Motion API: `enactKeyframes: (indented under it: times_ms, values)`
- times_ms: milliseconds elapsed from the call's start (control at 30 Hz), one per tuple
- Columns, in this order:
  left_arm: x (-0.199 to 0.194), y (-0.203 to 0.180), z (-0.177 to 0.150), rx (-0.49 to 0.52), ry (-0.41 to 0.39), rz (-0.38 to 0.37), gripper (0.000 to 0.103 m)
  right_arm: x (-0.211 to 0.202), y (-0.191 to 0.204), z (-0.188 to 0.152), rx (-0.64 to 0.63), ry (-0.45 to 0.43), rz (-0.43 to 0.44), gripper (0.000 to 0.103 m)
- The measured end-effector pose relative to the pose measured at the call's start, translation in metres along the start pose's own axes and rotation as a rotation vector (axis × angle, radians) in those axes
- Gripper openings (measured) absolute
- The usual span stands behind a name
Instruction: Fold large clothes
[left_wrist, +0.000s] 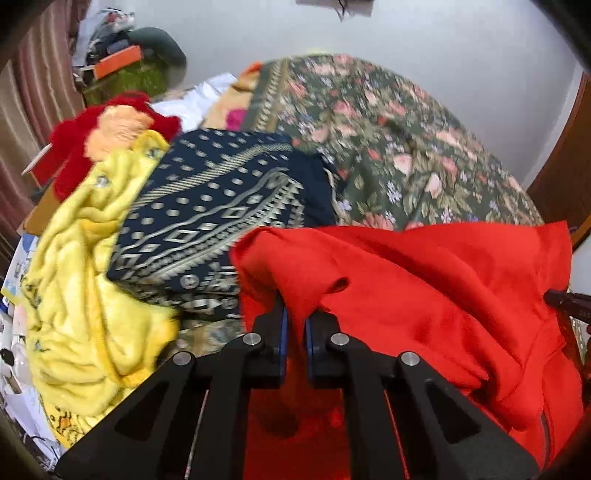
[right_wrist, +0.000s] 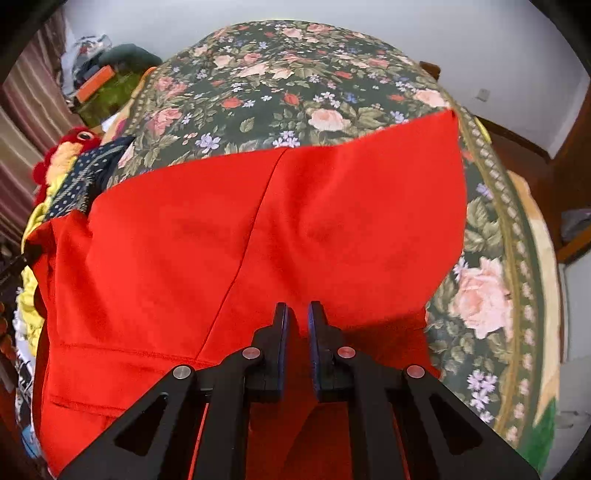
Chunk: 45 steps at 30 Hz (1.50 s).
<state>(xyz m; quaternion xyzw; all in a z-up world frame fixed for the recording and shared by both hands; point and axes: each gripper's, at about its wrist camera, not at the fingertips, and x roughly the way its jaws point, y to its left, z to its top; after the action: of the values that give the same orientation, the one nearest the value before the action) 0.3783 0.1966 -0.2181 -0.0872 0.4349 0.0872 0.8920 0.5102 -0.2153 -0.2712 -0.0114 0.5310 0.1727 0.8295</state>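
The red garment lies spread over the near part of the bed, on the floral bedspread, its far edge running roughly straight from left to right and a seam running down its middle; both tools are clamped on its near portion. The left gripper has its jaws drawn together with a bunched ridge of red cloth pinched between them and draped over the fingertips; the right gripper is likewise closed, a thin fold of the same cloth caught between its pads.

The step in hand looks like setting the garment down flat, or carrying its near edge over for a fold — judged from the flat panel ahead of the right tool and the crumpled heap ahead of the left. To do it well, keep both grips level with each other and pull gently apart so the cloth between them goes taut; then carry the near edge to meet the far edge squarely, using the seam as a guide. The left side needs more care — it is wrinkled and sits just beside the navy patterned cloth and the yellow blanket, which could snag or be dragged along.
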Motion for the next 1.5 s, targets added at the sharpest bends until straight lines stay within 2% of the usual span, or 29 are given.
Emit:
enactKeyframes:
  times_ms: [67, 100, 167, 267, 367, 433, 533, 567, 600, 633, 667, 700, 767, 833, 900, 967, 1033, 1133, 1233, 1367, 1500]
  values:
    - [-0.003, 0.013, -0.008, -0.020, 0.005, 0.014, 0.007, -0.001, -0.004, -0.001, -0.001, 0.006, -0.010, 0.006]
    - [0.001, 0.020, -0.013, -0.025, 0.025, 0.024, 0.009, -0.002, -0.004, -0.001, -0.012, 0.007, -0.046, 0.006]
    - [0.014, 0.033, -0.028, -0.021, 0.098, 0.061, 0.014, -0.004, -0.002, -0.003, -0.036, 0.002, -0.089, 0.006]
    - [0.028, 0.044, -0.050, 0.006, 0.185, 0.147, 0.014, -0.007, 0.001, -0.006, -0.090, -0.001, -0.192, 0.006]
    - [0.029, 0.055, -0.067, 0.031, 0.232, 0.207, 0.014, -0.010, 0.000, -0.012, -0.131, 0.001, -0.250, 0.006]
    - [0.016, 0.063, -0.070, 0.013, 0.227, 0.180, 0.014, -0.011, -0.002, -0.015, -0.150, 0.001, -0.283, 0.006]
    - [-0.015, 0.067, -0.062, -0.002, 0.165, 0.126, 0.017, -0.013, -0.008, -0.021, -0.168, 0.002, -0.366, 0.006]
    - [-0.025, 0.065, -0.056, 0.001, 0.138, 0.120, 0.024, -0.014, -0.013, -0.023, -0.164, 0.004, -0.391, 0.006]
    - [-0.034, 0.062, -0.050, 0.006, 0.108, 0.117, 0.035, -0.014, -0.019, -0.024, -0.153, 0.011, -0.435, 0.019]
    - [-0.043, 0.058, -0.044, 0.013, 0.077, 0.112, 0.041, -0.019, -0.028, -0.025, -0.123, -0.005, -0.449, 0.035]
    - [-0.051, 0.053, -0.038, 0.024, 0.041, 0.106, 0.048, -0.025, -0.035, -0.024, -0.092, -0.027, -0.478, 0.065]
    - [-0.055, 0.047, -0.030, 0.035, 0.018, 0.097, 0.049, -0.037, -0.044, -0.025, -0.051, -0.079, -0.490, 0.068]
    - [-0.062, 0.031, -0.018, 0.064, -0.028, 0.059, 0.051, -0.060, -0.058, -0.025, 0.014, -0.128, -0.398, 0.068]
    - [-0.059, 0.015, -0.008, 0.084, -0.041, 0.027, 0.053, -0.083, -0.066, -0.020, 0.067, -0.169, -0.252, 0.068]
    - [-0.049, -0.003, -0.003, 0.101, -0.037, -0.003, 0.055, -0.092, -0.065, -0.013, 0.075, -0.178, -0.170, 0.068]
    - [-0.034, -0.021, -0.003, 0.116, -0.012, -0.029, 0.055, -0.089, -0.058, -0.007, 0.074, -0.170, -0.125, 0.071]
    - [-0.014, -0.041, -0.007, 0.142, 0.027, -0.045, 0.056, -0.073, -0.050, -0.003, 0.076, -0.140, -0.125, 0.080]
    - [0.019, -0.056, -0.022, 0.182, 0.105, -0.001, 0.057, -0.037, -0.038, -0.010, 0.069, -0.048, -0.155, 0.081]
    - [0.042, -0.056, -0.040, 0.221, 0.164, 0.051, 0.057, -0.009, -0.044, -0.020, 0.069, 0.040, -0.154, 0.081]
    - [0.037, -0.039, -0.059, 0.288, 0.136, 0.116, 0.065, -0.028, -0.050, -0.026, 0.069, 0.015, -0.149, 0.081]
    - [0.015, -0.016, -0.064, 0.237, 0.149, 0.118, 0.065, -0.073, -0.048, -0.036, 0.049, -0.047, -0.163, 0.081]
